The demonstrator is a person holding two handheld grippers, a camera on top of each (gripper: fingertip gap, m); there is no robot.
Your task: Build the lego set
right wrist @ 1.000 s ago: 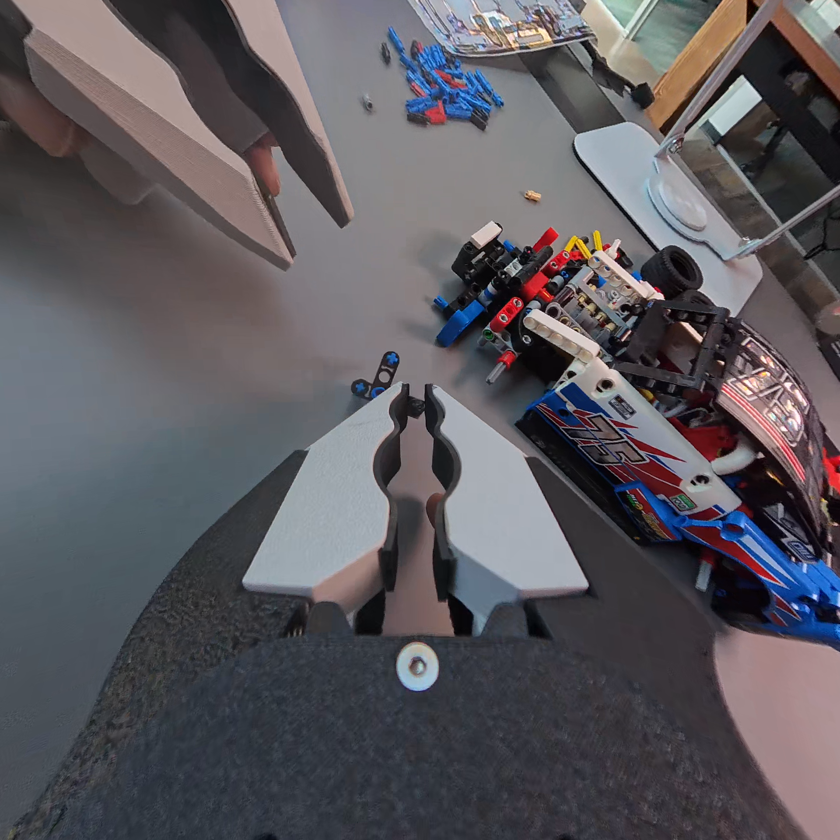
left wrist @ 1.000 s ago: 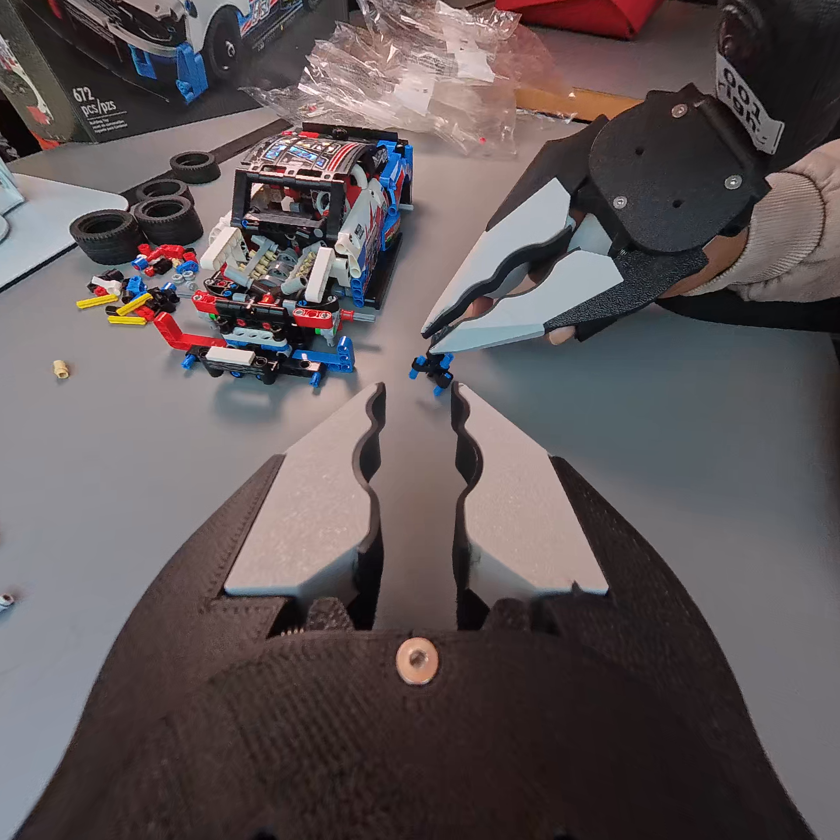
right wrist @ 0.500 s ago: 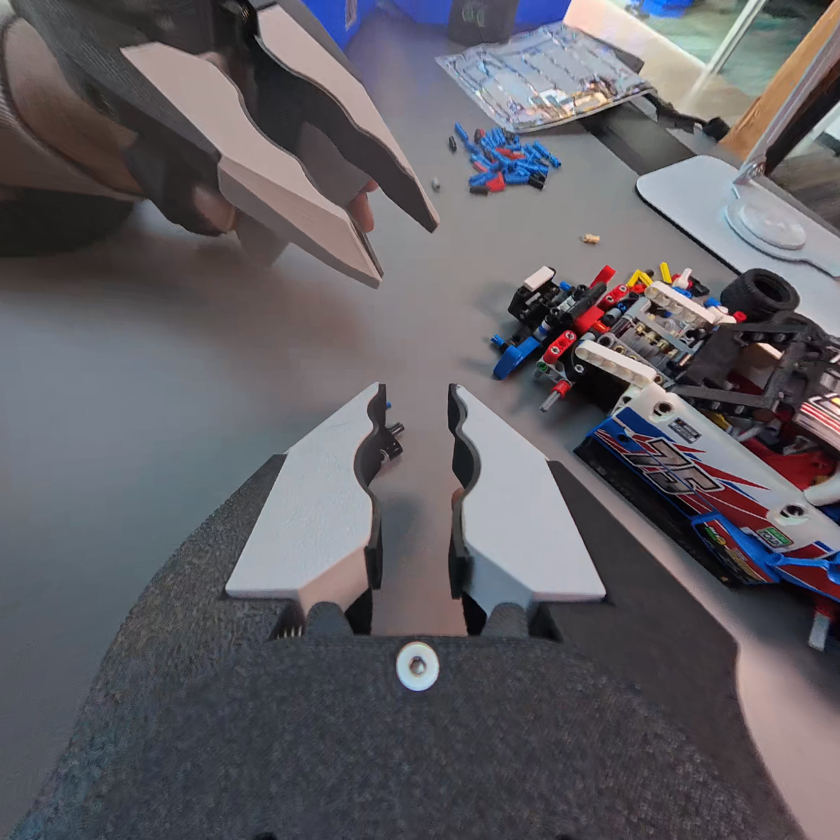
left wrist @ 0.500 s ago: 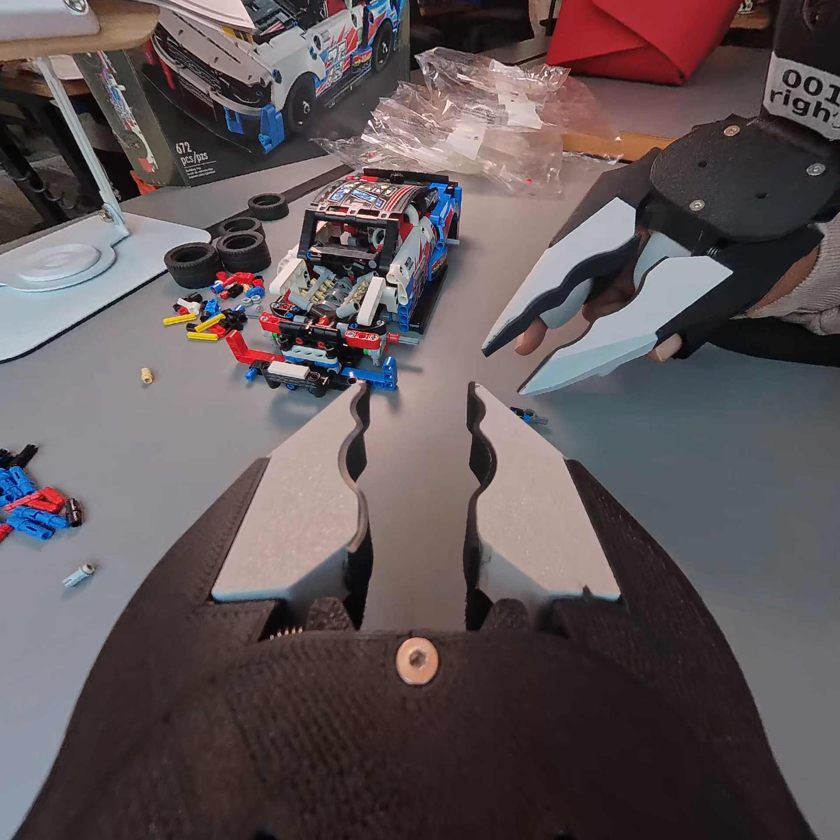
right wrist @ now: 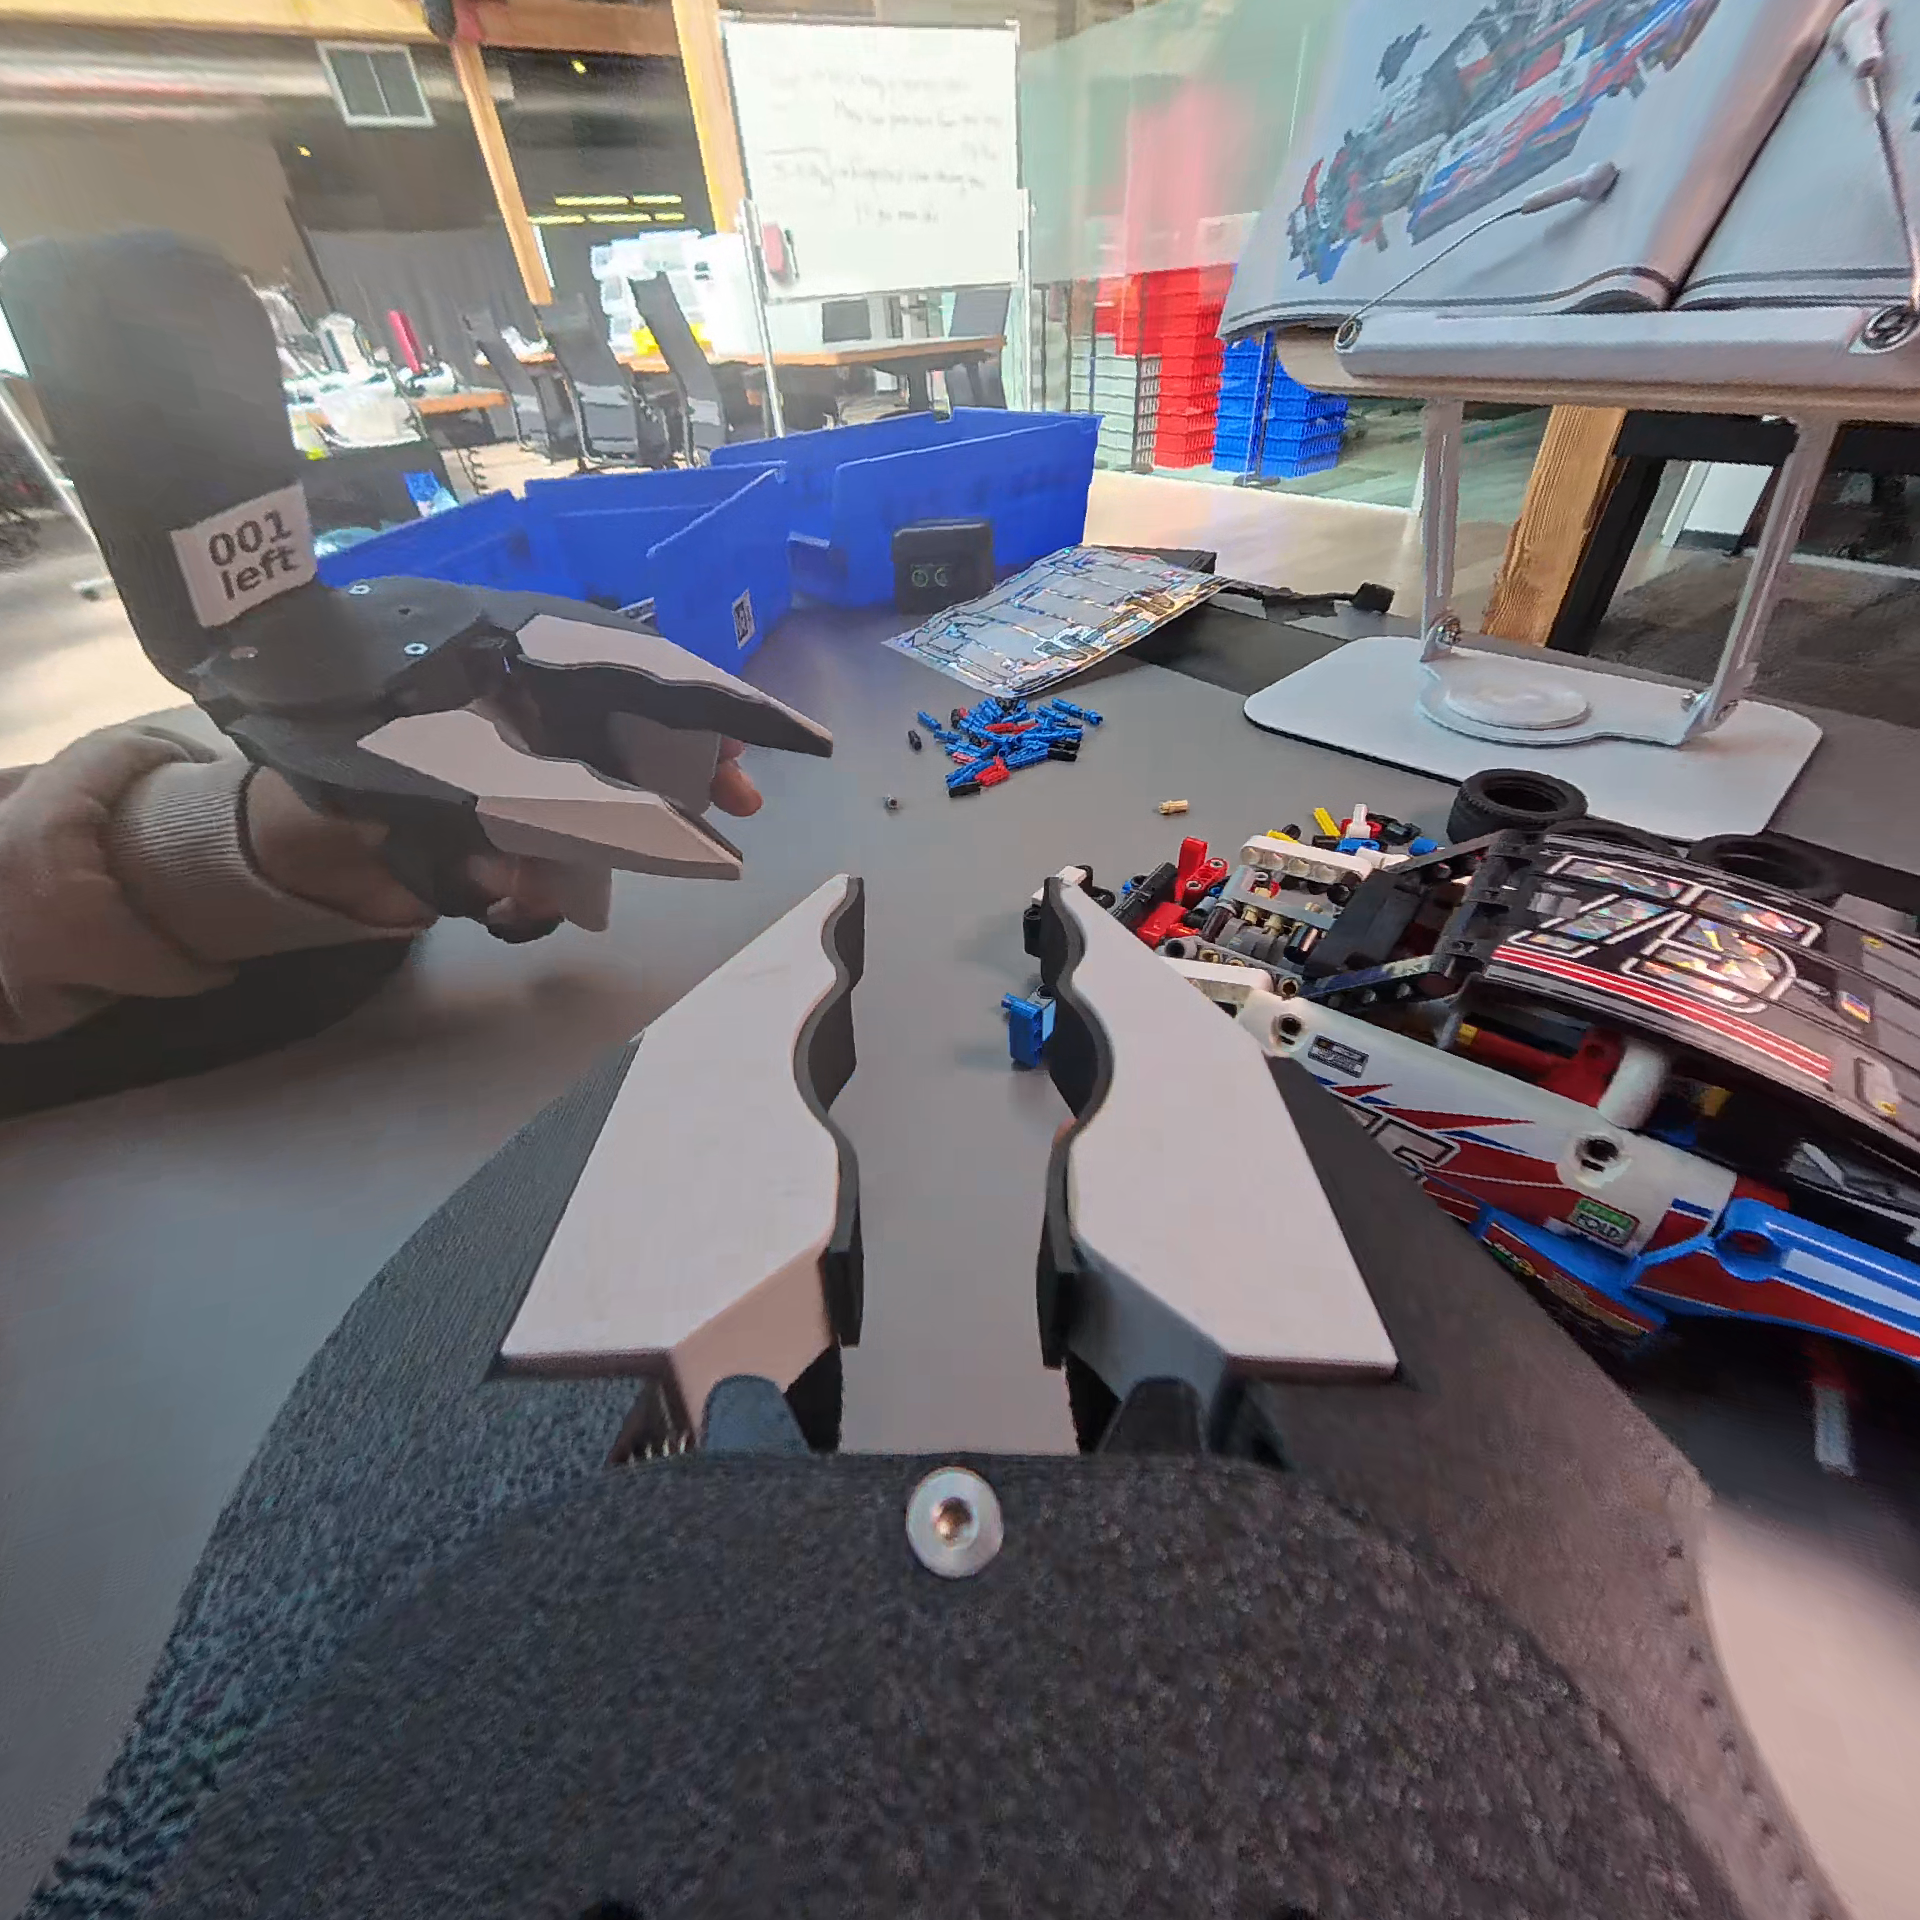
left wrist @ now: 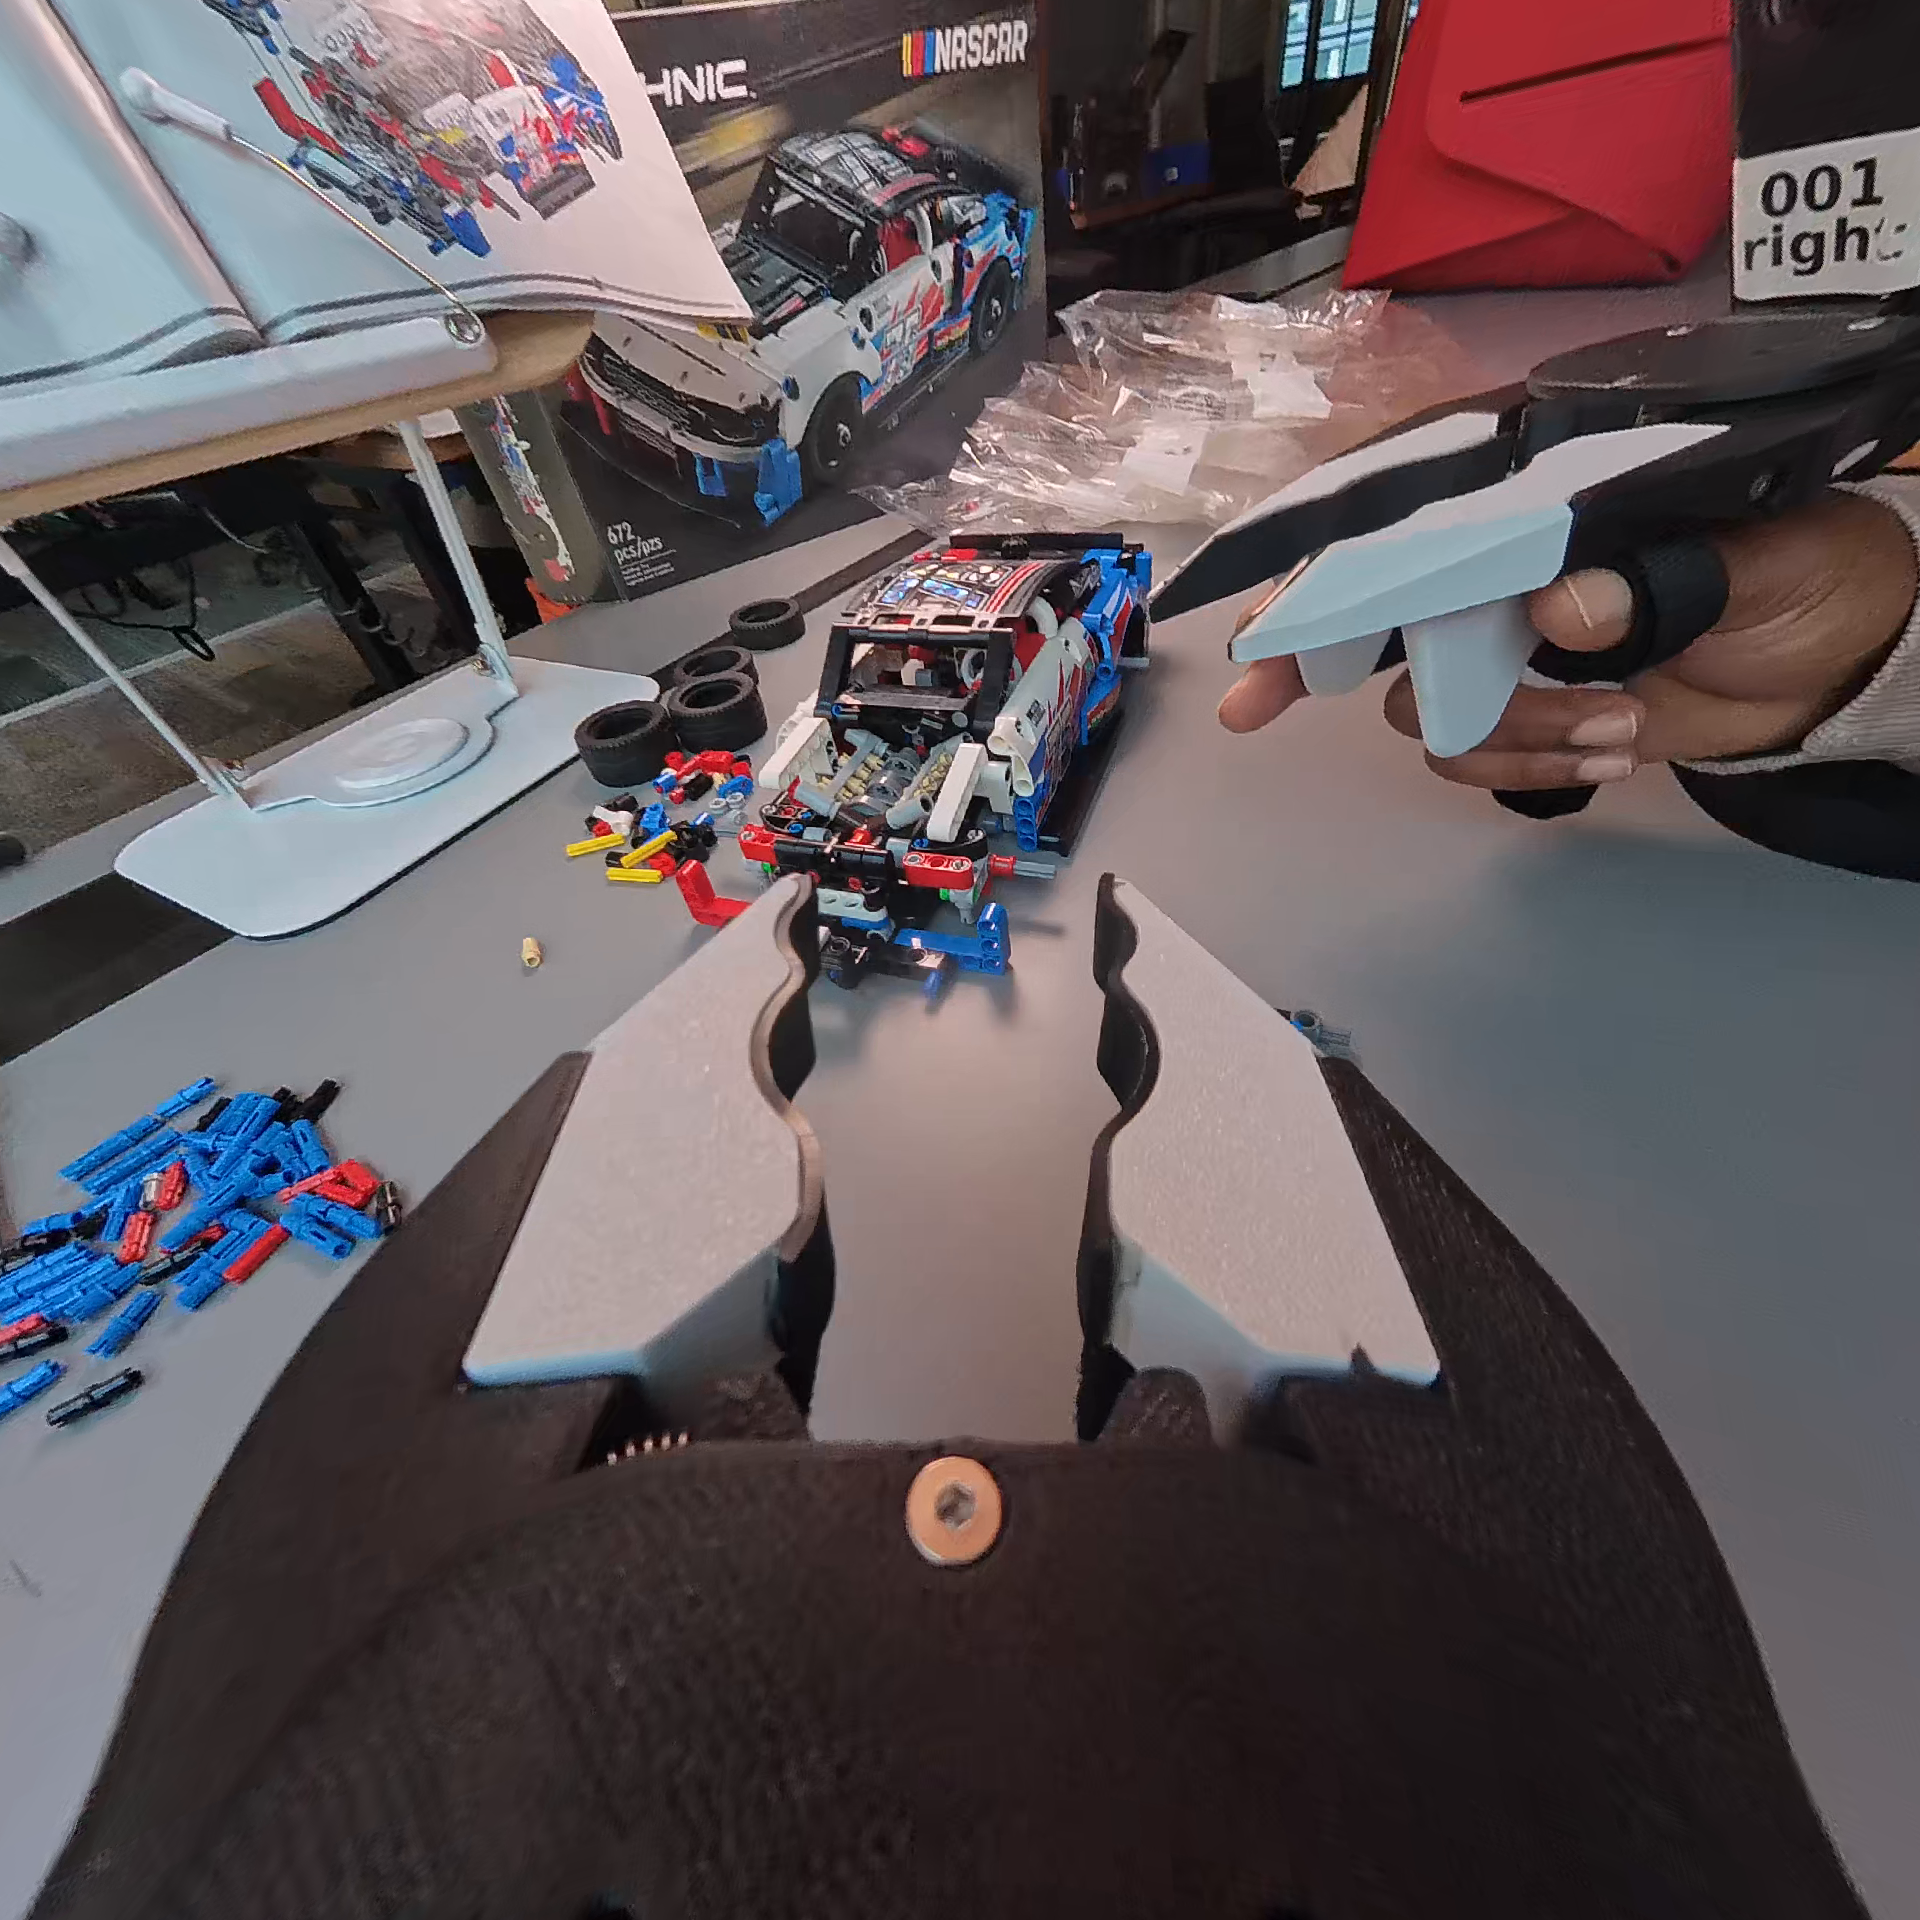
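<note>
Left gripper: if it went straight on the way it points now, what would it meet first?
Probably the front end of the lego car, just beyond the open left gripper. The gray table between them looks bare, though the gripper's height above it is unclear.

Grey table [right wrist: 312,1195], whiteboard [right wrist: 873,156] behind, wooden posts [right wrist: 499,166], office chairs [right wrist: 603,384], stacked red and blue bins [right wrist: 1184,405]

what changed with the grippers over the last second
Both grippers lifted up and back from the table. The right gripper opened and let go of the small blue-and-black piece, which now lies on the table. The left gripper opened wider, still empty. The car and the loose parts stayed put.
</note>
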